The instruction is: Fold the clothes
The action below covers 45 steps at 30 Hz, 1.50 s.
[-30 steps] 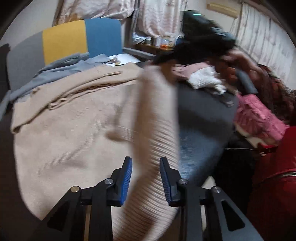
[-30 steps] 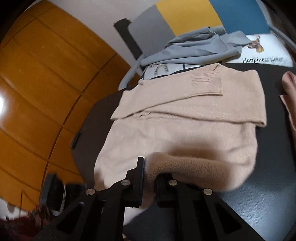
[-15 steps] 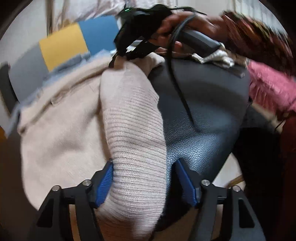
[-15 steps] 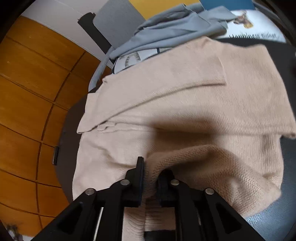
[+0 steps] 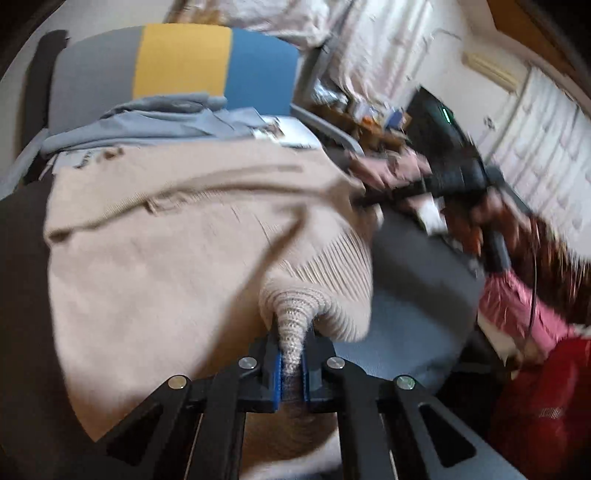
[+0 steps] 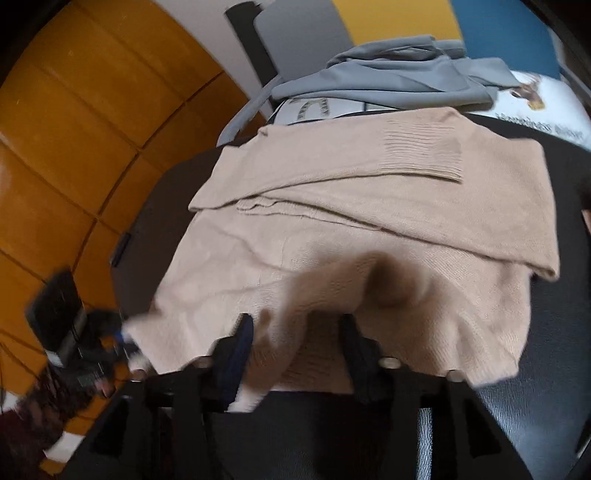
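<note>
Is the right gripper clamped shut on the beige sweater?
No: the right gripper stands open, its fingers apart over the beige sweater.

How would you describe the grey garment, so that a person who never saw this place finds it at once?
Look for the chair back with grey, yellow and blue panels. At its foot lies the grey garment, a crumpled heap just beyond the flat beige sweater. It is the only smooth, blue-grey cloth; the sweater is knitted and ribbed.

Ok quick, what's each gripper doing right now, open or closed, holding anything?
Left gripper: shut on the beige sweater.
Right gripper: open, sweater fabric loose between its fingers.
</note>
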Available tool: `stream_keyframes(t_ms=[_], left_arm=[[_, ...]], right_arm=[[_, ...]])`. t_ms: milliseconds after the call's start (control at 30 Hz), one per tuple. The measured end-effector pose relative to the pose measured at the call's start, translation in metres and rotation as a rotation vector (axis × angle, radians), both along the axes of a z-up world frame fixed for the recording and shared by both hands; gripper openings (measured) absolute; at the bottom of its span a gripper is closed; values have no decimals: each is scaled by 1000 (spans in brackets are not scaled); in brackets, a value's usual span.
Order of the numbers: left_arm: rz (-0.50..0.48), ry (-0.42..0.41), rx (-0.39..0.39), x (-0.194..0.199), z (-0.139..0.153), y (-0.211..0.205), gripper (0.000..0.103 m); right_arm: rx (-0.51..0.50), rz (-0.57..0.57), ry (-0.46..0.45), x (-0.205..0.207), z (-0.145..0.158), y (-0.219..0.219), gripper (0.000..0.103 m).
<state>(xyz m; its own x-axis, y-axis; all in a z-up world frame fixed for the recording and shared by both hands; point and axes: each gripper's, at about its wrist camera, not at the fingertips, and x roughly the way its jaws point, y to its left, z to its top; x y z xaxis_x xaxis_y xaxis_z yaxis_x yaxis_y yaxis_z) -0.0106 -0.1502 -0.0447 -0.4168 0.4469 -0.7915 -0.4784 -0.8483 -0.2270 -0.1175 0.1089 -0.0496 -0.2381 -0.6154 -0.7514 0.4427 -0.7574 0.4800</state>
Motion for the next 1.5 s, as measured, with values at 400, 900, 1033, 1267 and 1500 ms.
stream_keyframes(t_ms=[400, 900, 1033, 1267, 1500], left_arm=[[238, -79, -78, -126, 3, -45, 22], [342, 3, 55, -9, 15, -99, 22], [265, -54, 45, 42, -6, -53, 22], [460, 54, -121, 51, -27, -13, 36], [401, 216, -274, 56, -37, 10, 40]], right_arm=[[12, -181, -34, -72, -19, -4, 10], [265, 111, 357, 47, 18, -33, 60], [303, 127, 361, 69, 7, -57, 60], [491, 68, 442, 80, -20, -91, 56], [427, -37, 338, 69, -23, -61, 7]])
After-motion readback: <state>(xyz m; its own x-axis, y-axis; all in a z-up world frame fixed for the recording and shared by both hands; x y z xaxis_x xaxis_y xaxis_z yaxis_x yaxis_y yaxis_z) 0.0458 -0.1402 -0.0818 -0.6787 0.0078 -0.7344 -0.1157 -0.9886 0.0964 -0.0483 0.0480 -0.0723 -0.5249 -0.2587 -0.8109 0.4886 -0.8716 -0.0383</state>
